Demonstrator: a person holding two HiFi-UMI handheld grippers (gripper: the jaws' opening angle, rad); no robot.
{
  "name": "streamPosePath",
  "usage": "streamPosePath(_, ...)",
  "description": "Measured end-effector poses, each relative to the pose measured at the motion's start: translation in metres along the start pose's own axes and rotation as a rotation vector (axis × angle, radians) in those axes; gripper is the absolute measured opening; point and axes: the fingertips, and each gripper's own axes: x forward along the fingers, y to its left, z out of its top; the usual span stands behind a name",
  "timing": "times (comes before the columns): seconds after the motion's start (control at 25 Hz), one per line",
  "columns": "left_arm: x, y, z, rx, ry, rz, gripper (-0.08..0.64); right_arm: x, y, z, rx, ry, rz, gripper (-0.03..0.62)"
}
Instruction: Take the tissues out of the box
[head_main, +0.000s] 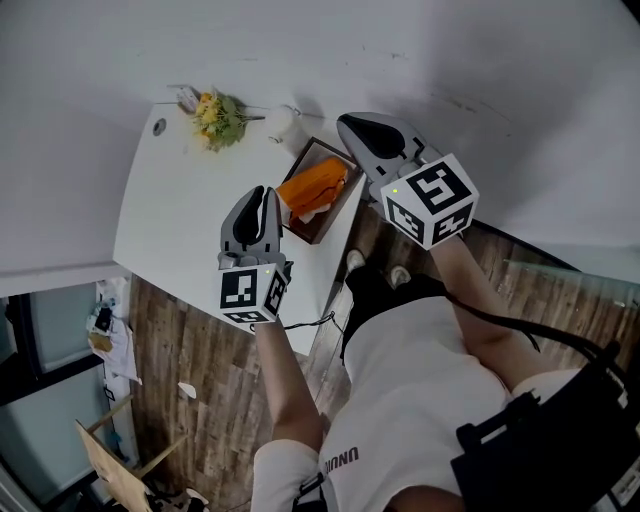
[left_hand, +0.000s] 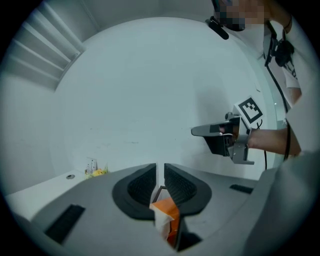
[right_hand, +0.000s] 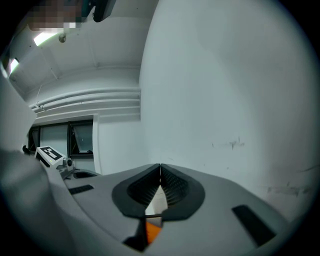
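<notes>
A dark wooden box stands at the right edge of the white table, with an orange tissue pack in it. A bit of white tissue shows at the pack's near end. My left gripper hovers just left of the box. Its jaws stand a narrow slit apart in the left gripper view, with nothing pinched; the orange pack and white tissue lie below them. My right gripper is raised over the box's far end, its tips touching, with orange beneath.
A small bunch of yellow flowers and a white object sit at the table's far edge by the wall. A cable hole marks the far left corner. Wooden floor, the person's feet and cardboard lie below the table.
</notes>
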Motion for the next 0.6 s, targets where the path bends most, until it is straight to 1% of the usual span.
streamPosePath(0.12, 0.003, 0.001, -0.004, 0.002, 0.016, -0.028, 0.052, 0.002, -0.002, 0.000, 0.005, 0.005, -0.009, 0.020)
streamPosePath(0.32, 0.007, 0.002, -0.008, -0.010, 0.031, -0.065, 0.104, 0.005, -0.003, 0.001, 0.005, 0.012, -0.022, 0.020)
streamPosePath(0.6, 0.014, -0.001, -0.016, -0.026, 0.059, -0.136, 0.151, 0.013, -0.003, -0.002, 0.005, 0.021, -0.028, 0.020)
